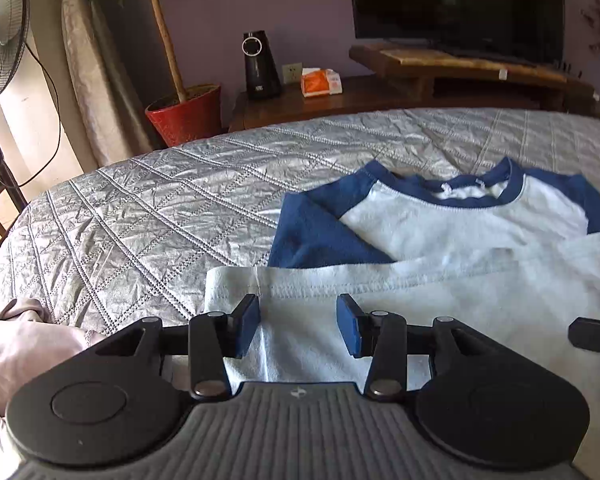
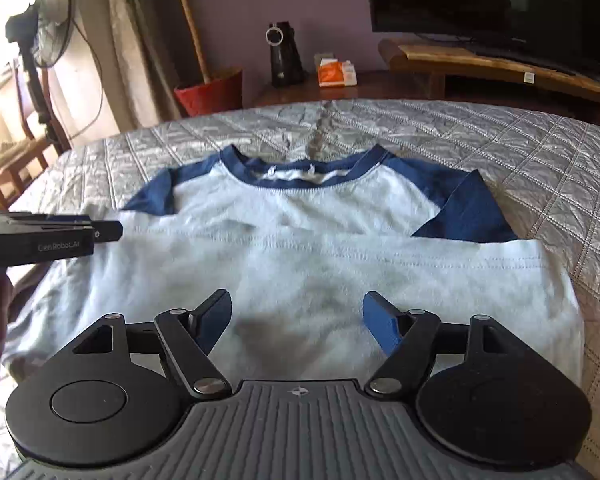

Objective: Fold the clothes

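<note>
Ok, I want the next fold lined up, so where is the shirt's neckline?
The blue collar lies at the shirt's far end on the quilted bed, toward the TV stand, ahead of both open grippers.

Left claw [image 1: 298,326] gapes over the folded shirt [image 1: 440,280] on the bedspread [image 1: 140,208].

A silver quilted bed [image 1: 160,208] filled the room, a pink cloth [image 1: 24,344] bunched at its near left edge. Past its far edge stood a red-potted plant [image 1: 186,114], a black speaker [image 1: 261,66] and an orange packet [image 1: 321,83] on a low wooden cabinet [image 1: 340,98], a dark television [image 1: 456,4], and a standing fan [image 1: 2,36] far left.
</note>
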